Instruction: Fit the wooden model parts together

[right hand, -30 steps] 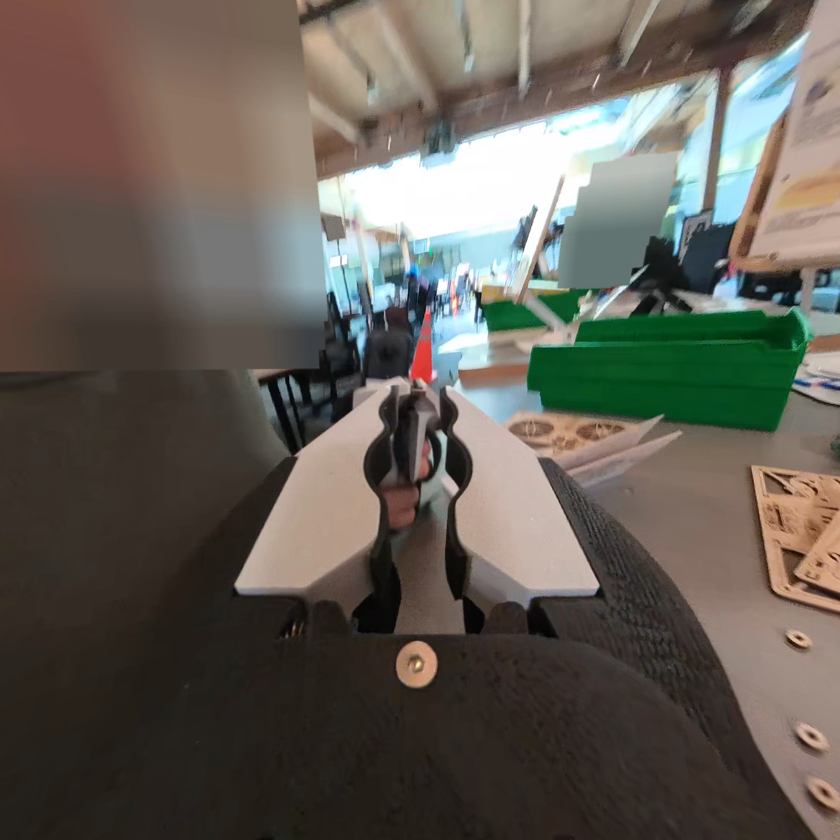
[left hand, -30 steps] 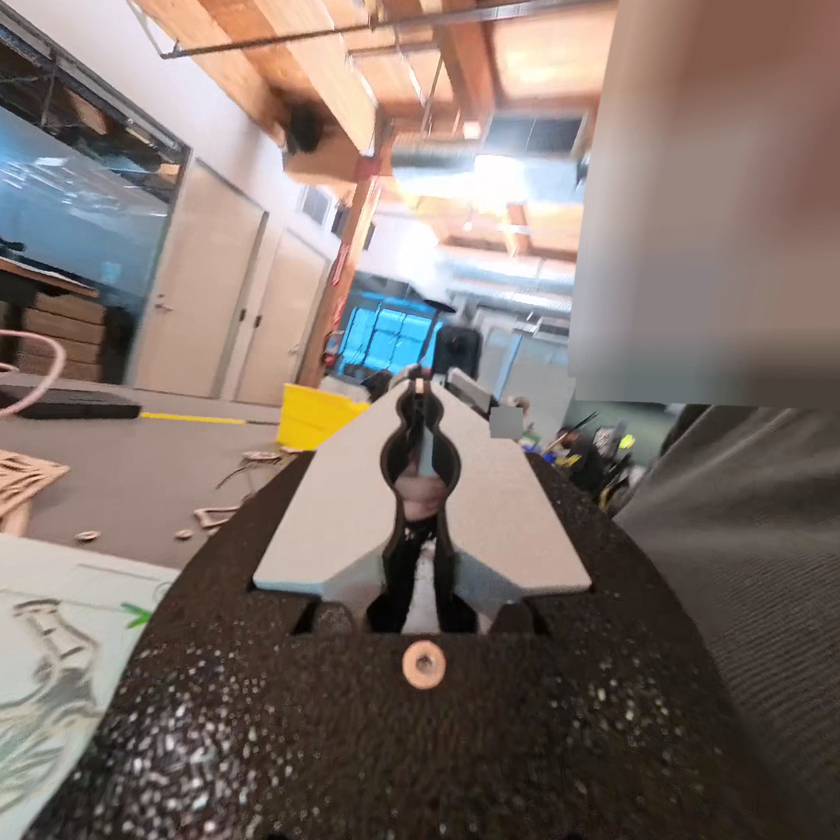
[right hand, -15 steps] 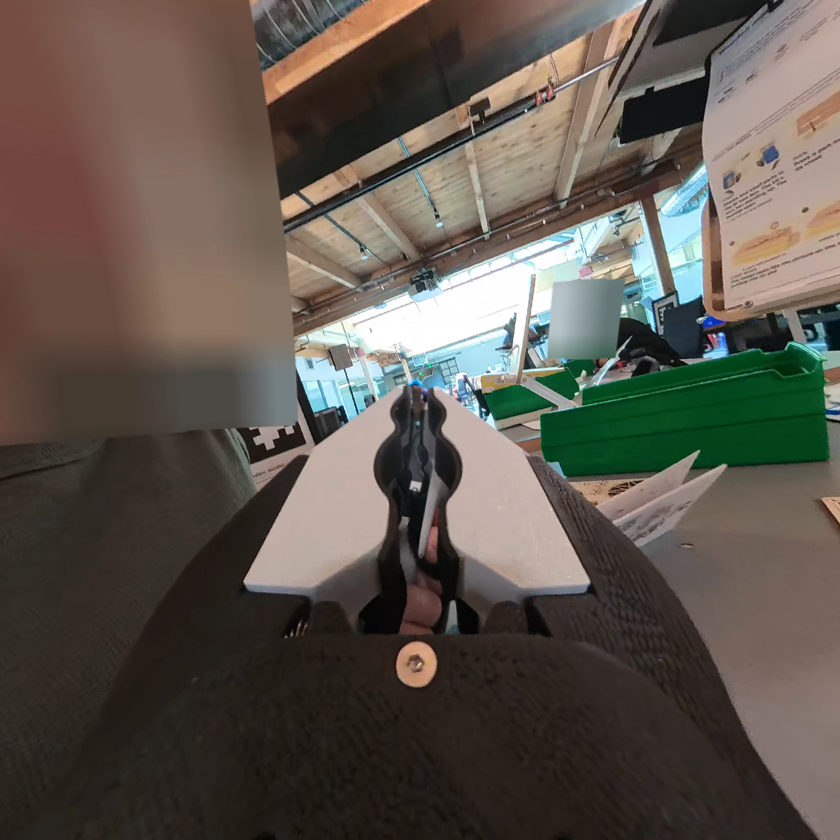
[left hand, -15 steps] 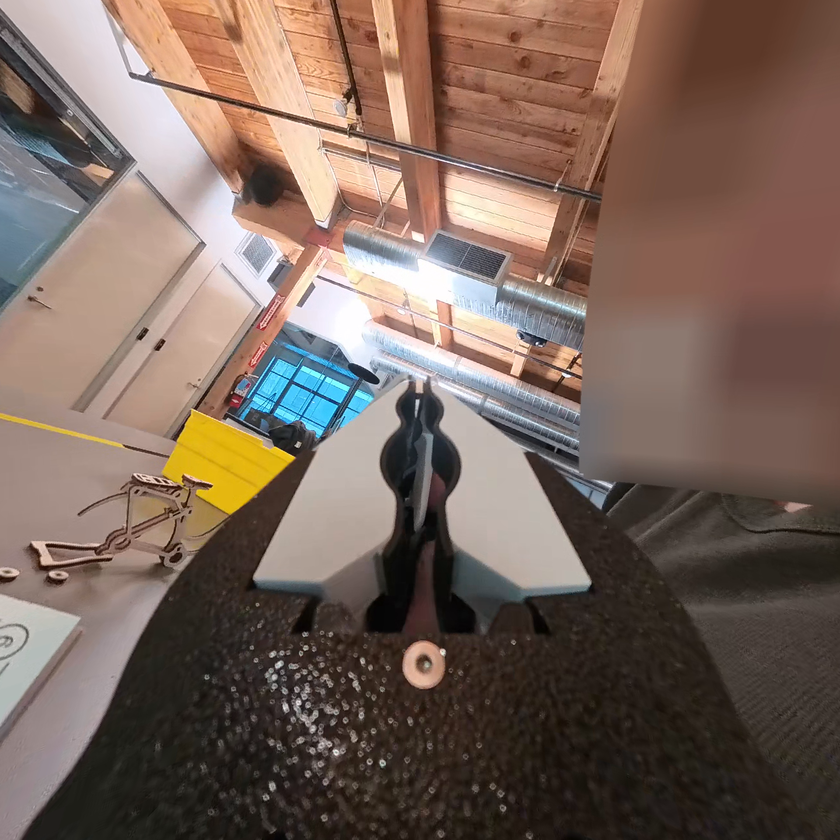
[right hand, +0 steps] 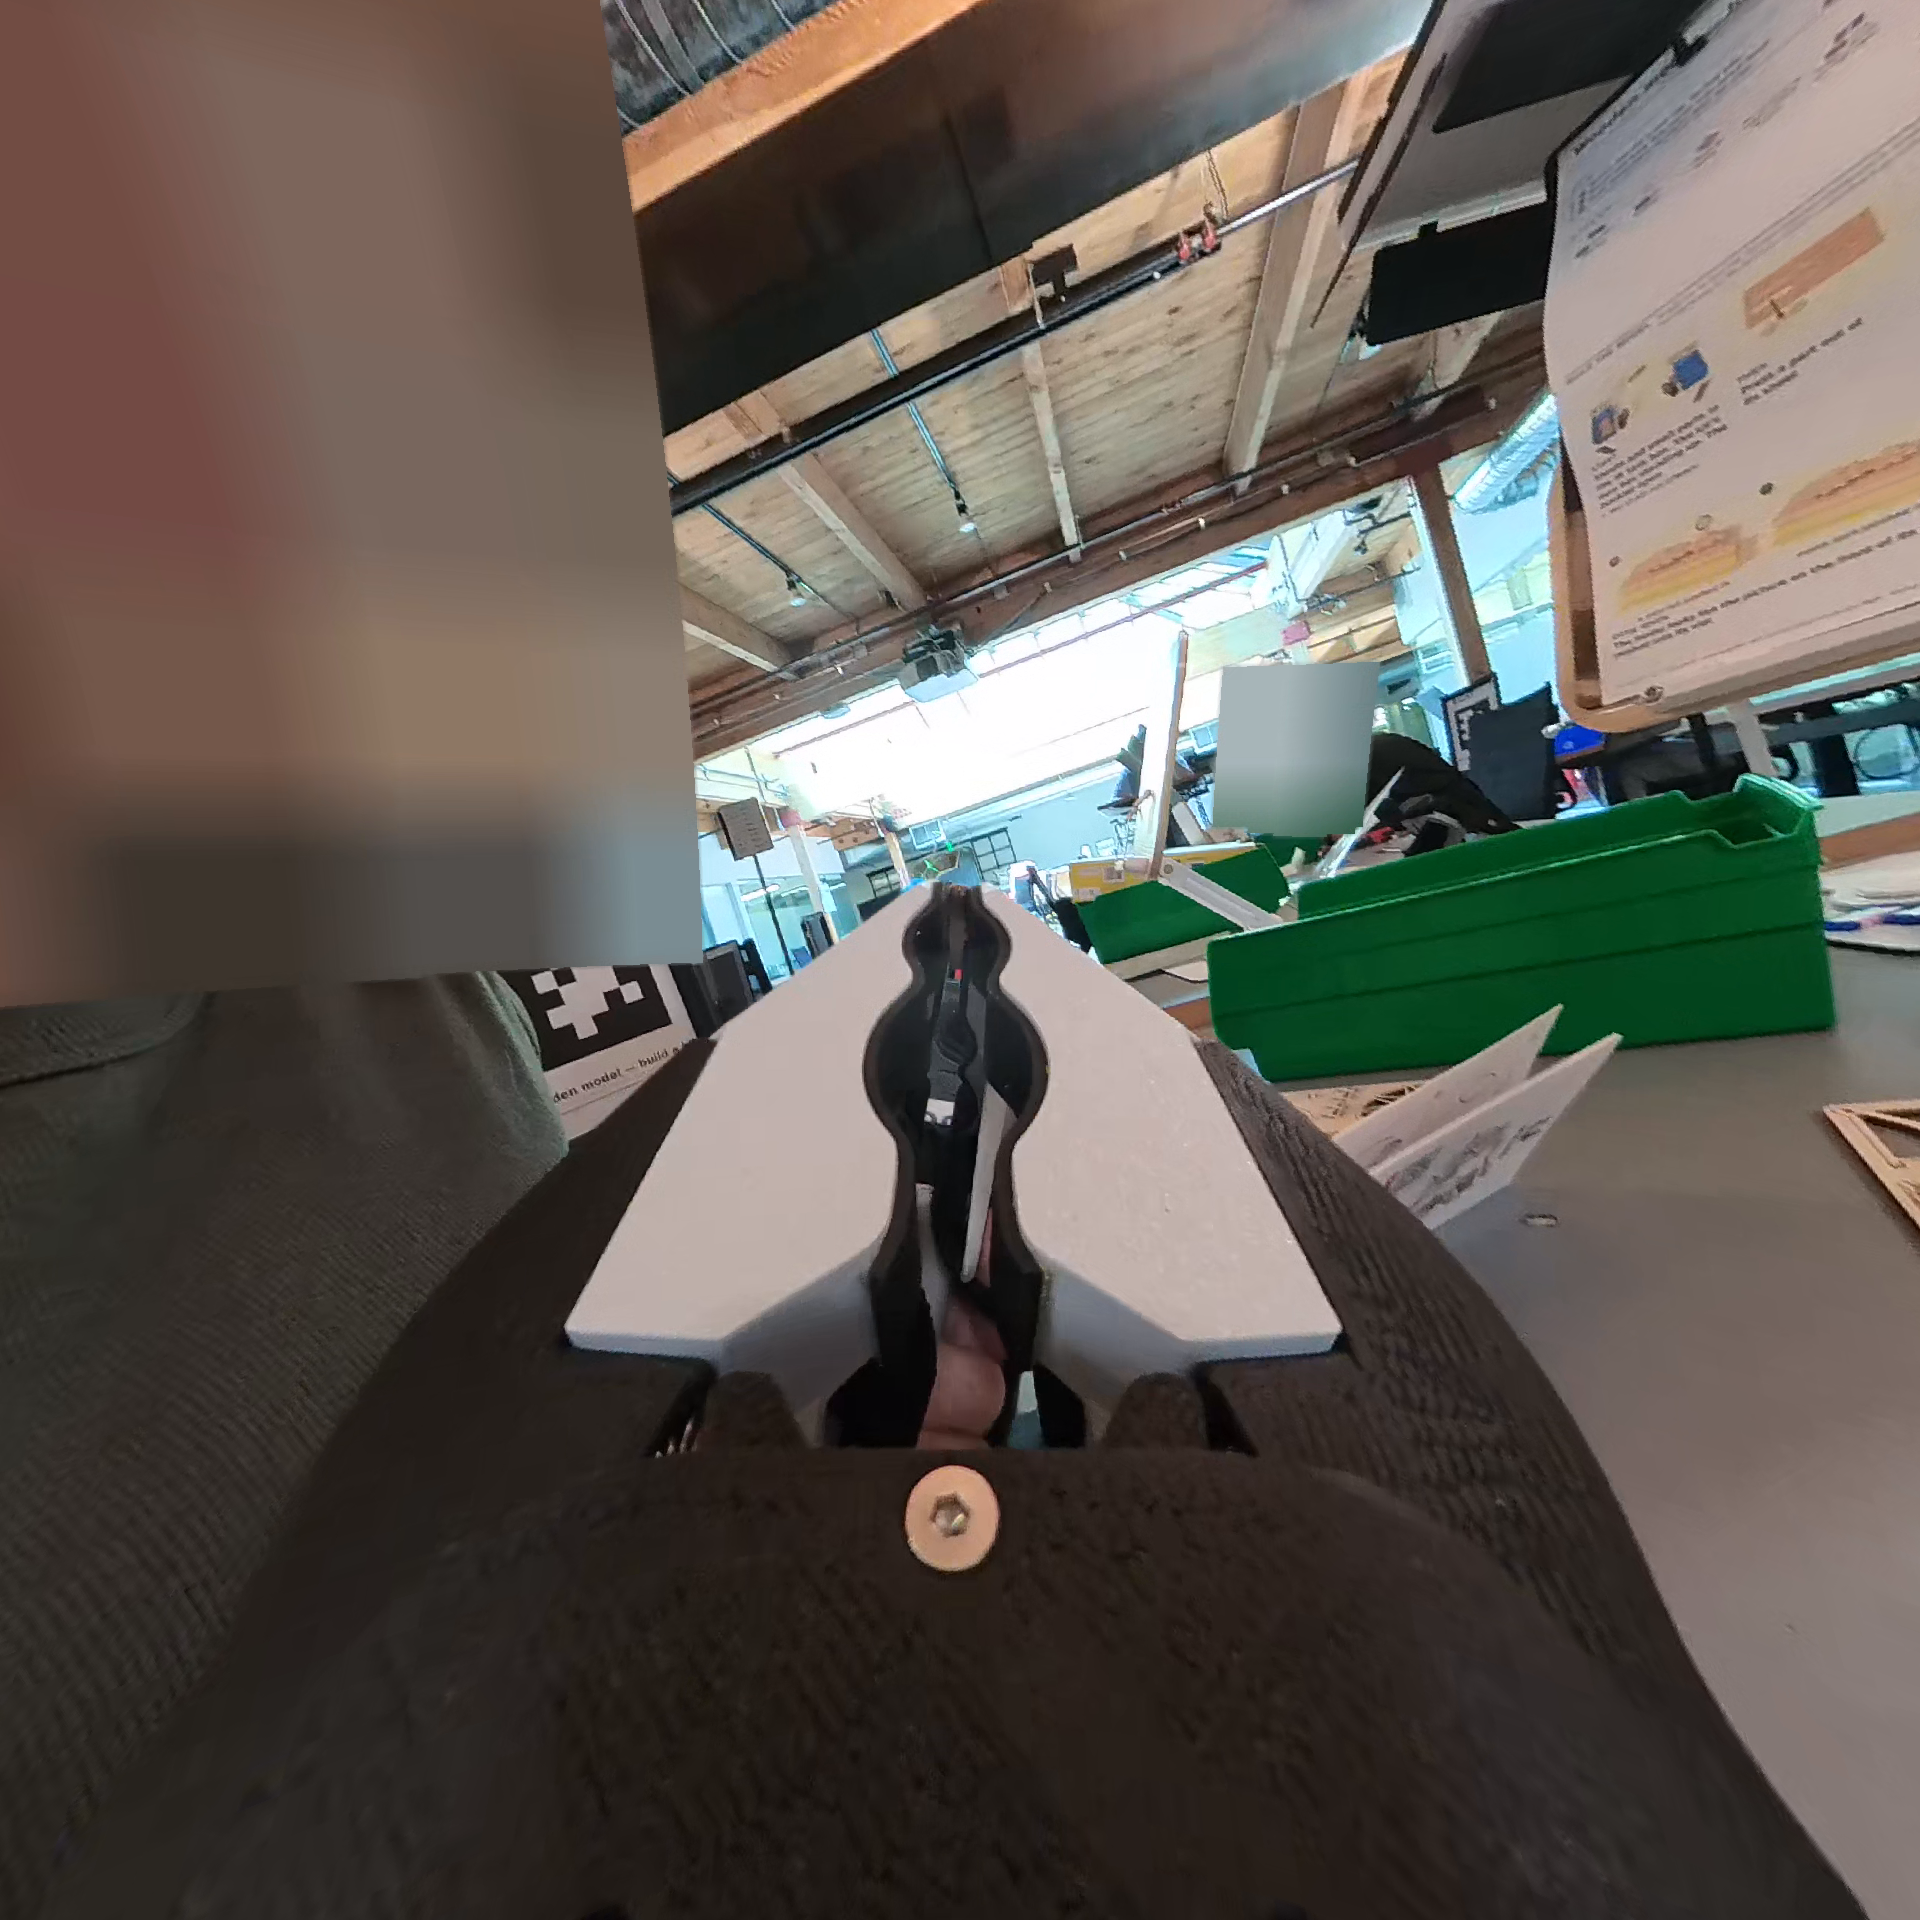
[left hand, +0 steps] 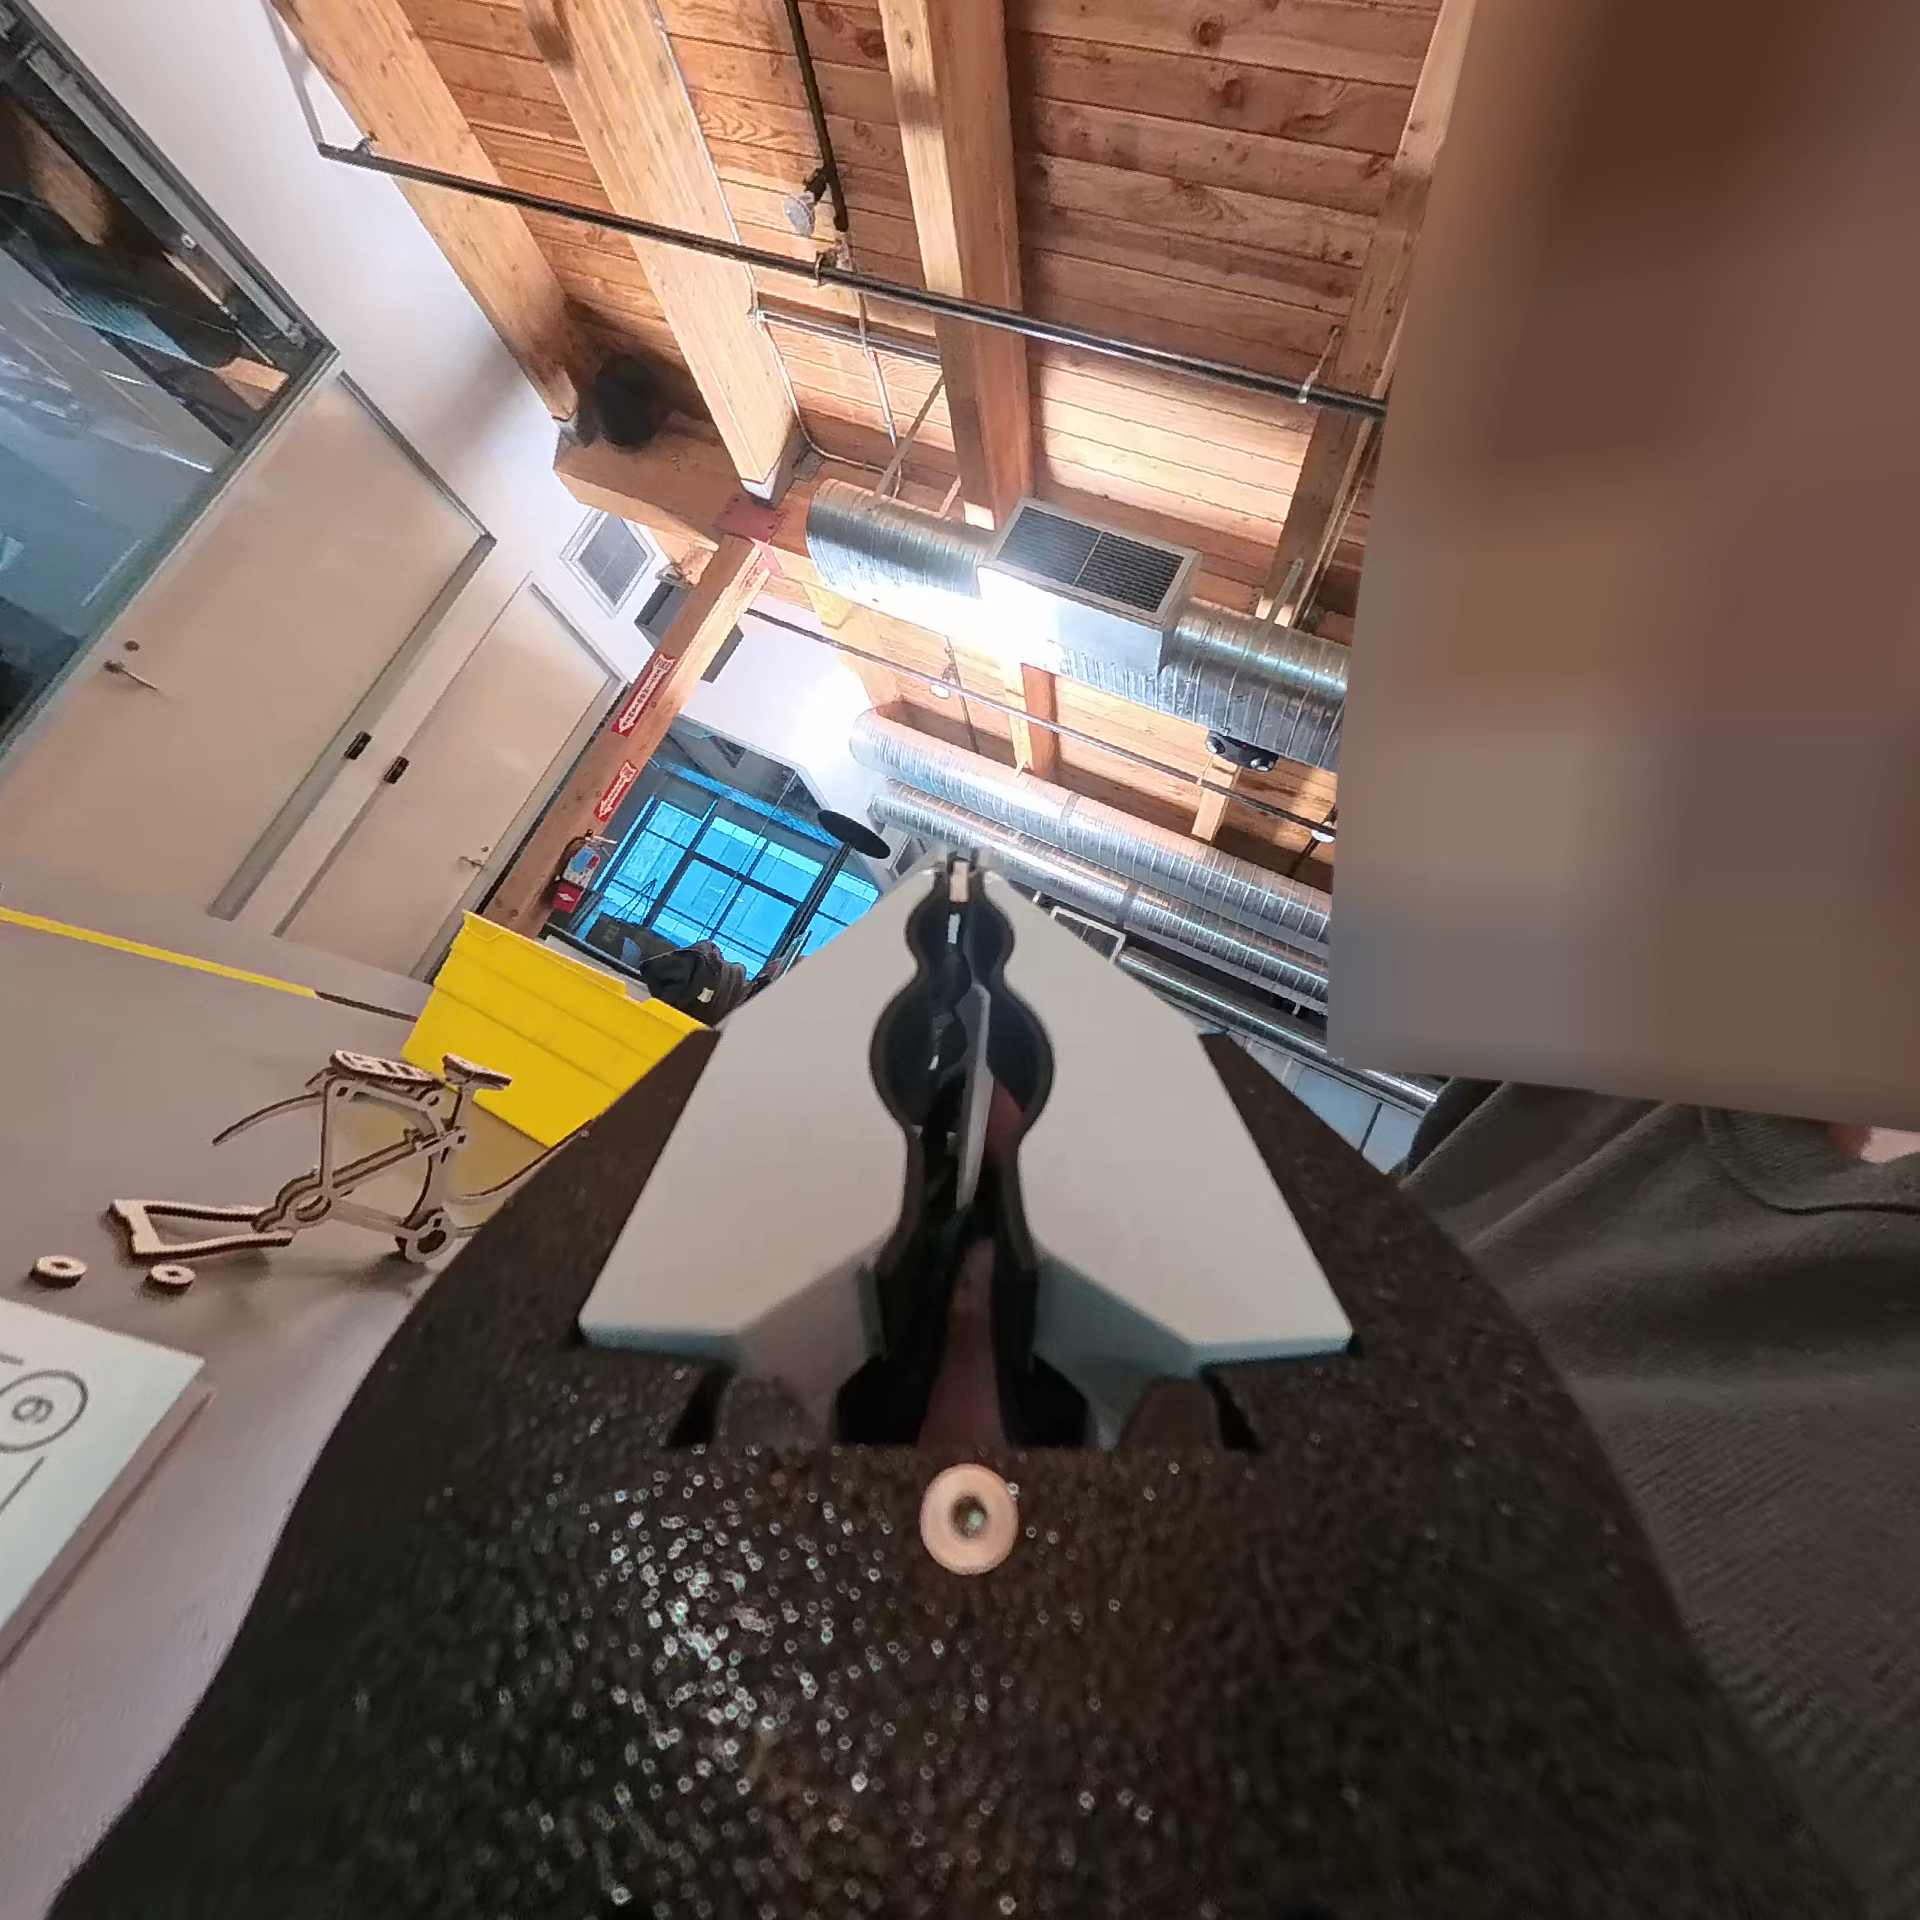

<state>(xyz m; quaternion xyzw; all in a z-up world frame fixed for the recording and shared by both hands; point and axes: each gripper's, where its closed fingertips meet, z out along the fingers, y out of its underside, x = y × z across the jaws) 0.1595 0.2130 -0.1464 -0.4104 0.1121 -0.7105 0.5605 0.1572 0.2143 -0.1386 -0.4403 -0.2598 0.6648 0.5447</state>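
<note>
Both claws, the left gripper [left hand: 961, 883] and right gripper [right hand: 956, 894], are pressed together and point up at the ceiling, while the half-built wooden bike [left hand: 343, 1164] stands alone on the table [left hand: 187, 1039], so lots is left to fit.

grippers: 2, left gripper [left hand: 961, 883], right gripper [right hand: 954, 896] | wooden model frame [left hand: 343, 1174]: 1 | loose wooden discs [left hand: 57, 1270]: 2 | yellow bin [left hand: 540, 1023]: 1 | green bins [right hand: 1538, 935]: 2 counted | folded leaflet [right hand: 1455, 1132]: 1
</note>
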